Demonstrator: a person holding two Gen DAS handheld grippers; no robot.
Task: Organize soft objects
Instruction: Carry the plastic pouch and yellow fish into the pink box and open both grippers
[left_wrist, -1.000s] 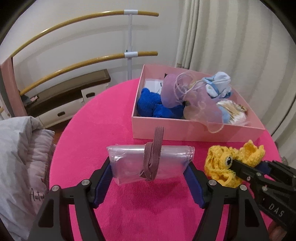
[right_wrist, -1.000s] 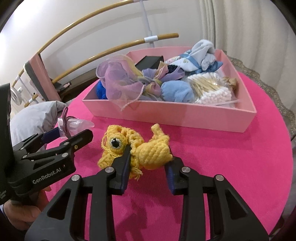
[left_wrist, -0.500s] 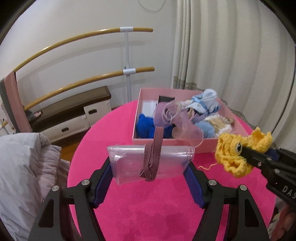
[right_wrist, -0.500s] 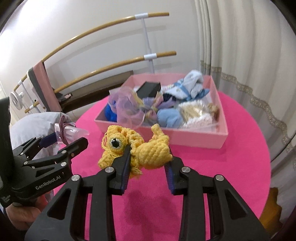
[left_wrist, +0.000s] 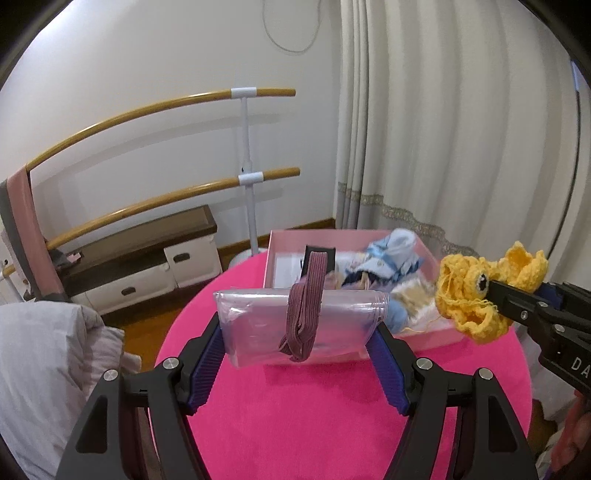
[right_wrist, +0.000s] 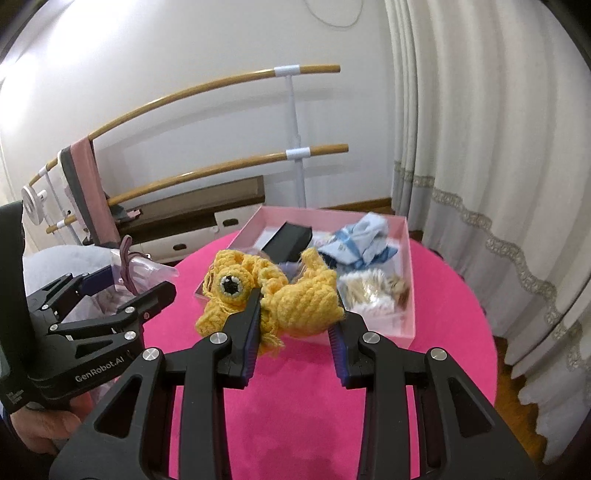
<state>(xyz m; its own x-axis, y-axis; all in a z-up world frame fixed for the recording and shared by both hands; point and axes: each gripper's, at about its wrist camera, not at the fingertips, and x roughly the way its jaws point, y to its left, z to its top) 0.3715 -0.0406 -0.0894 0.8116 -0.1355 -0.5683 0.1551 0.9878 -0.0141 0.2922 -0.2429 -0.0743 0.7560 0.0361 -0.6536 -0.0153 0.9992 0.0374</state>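
Pink box (right_wrist: 404, 295) on the counter (right_wrist: 443, 314) already part-filled; left gripper (left_wrist: 301, 332) clamps a banded plastic pouch (left_wrist: 258, 325), right gripper (right_wrist: 295, 317) clamps a yellow crochet toy (right_wrist: 306, 295), both aloft, neither yet boxed.

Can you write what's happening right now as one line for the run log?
left gripper: shut on plastic bag | right gripper: shut on yellow knitted toy | both above pink box

Left gripper (left_wrist: 301, 325) and right gripper (right_wrist: 295, 310) jaws clamped, raised
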